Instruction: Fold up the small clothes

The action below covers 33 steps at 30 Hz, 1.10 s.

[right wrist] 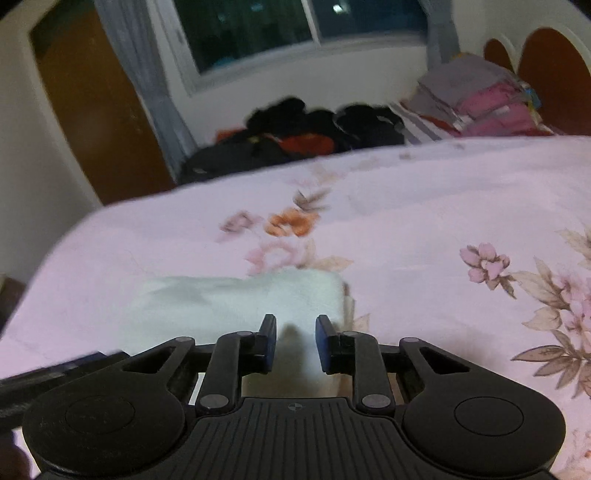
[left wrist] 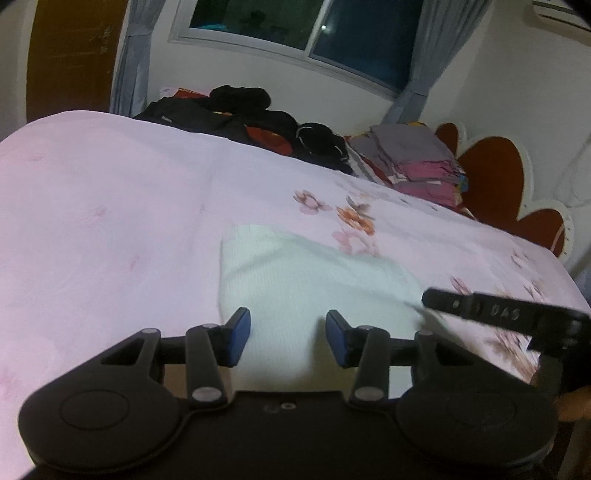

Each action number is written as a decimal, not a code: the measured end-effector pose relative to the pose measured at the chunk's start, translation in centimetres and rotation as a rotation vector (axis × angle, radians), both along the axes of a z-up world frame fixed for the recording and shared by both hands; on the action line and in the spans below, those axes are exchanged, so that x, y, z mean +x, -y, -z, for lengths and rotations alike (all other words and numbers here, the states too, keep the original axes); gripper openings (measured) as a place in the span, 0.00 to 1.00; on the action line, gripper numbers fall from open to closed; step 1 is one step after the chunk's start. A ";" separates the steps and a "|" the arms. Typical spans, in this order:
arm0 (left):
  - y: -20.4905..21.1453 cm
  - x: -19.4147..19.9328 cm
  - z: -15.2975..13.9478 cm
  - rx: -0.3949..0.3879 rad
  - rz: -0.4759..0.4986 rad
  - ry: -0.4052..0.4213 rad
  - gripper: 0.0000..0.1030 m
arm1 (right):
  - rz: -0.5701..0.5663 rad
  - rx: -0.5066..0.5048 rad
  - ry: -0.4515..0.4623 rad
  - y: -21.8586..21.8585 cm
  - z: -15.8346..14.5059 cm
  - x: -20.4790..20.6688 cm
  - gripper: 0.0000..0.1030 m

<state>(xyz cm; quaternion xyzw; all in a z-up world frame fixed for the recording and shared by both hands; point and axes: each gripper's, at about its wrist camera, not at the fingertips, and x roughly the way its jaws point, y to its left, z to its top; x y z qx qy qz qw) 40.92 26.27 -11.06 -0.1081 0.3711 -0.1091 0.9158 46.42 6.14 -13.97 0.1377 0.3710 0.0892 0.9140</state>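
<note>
A small white garment (left wrist: 310, 273), folded into a compact, roughly rectangular pad of fine ribbed knit, is lying on the pink floral bedsheet (left wrist: 110, 206) directly ahead of both tools. In the right wrist view its right end (right wrist: 314, 291) is showing a thick rounded fold. The left gripper (left wrist: 288, 338) is hovering over the cloth's near edge with its blue-padded jaws standing moderately apart; nothing is lying between the pads. The right gripper (right wrist: 295, 341) is holding its jaws narrower, with white fabric showing in the gap, though the pads are not visibly pressing on it. The garment's near edge is being hidden behind both black tool bodies, and motion blur is softening the right wrist view. Along the bed's far side a heap of dark clothes (left wrist: 258, 118) and a stack of folded grey and pink fabrics (left wrist: 417, 162) are sitting below a dark window (left wrist: 295, 26).
</note>
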 end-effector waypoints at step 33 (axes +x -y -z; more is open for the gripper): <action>2.0 -9.0 2.4 0.077 0.121 -0.125 0.47 | 0.044 0.218 -0.255 4.4 2.6 -13.9 0.07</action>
